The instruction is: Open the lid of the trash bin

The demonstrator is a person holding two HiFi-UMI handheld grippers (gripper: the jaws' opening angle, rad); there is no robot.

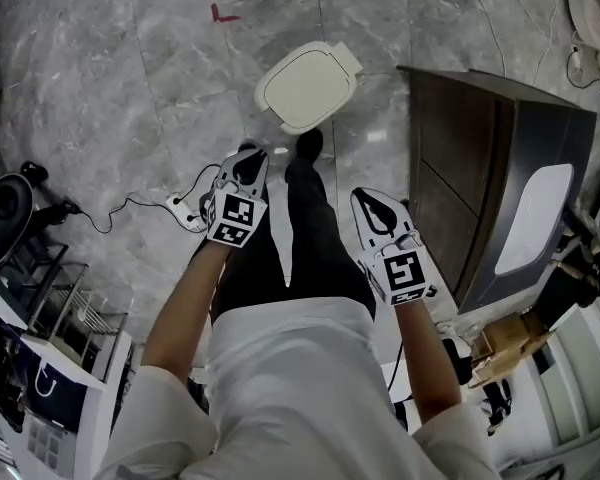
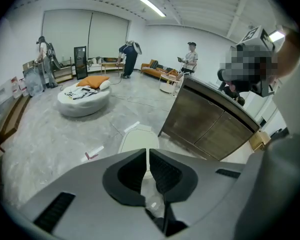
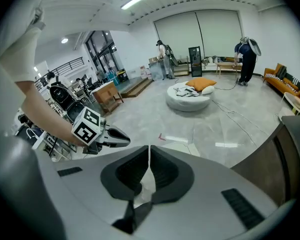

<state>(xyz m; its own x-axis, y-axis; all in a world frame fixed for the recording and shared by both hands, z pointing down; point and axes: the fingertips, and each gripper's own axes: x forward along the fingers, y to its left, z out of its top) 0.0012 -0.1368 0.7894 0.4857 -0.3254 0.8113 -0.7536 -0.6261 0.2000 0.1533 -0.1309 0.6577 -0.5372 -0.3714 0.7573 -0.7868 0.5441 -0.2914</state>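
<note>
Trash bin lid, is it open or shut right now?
Shut. In the head view the trash bin lid lies flat on top, with no gap and none of the inside showing.

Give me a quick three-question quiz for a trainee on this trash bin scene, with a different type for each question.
1. True or false: the trash bin lid is already raised.
2. Multiple choice: the jaws of the left gripper are A) wide apart, B) together with nothing between them, C) clamped on the lid's edge.
3. Fill in: in the head view, the dark wooden cabinet stands to the ____ of the lid.

Key: 1. False, the lid lies flat and closed. 2. B. 3. Right.
</note>
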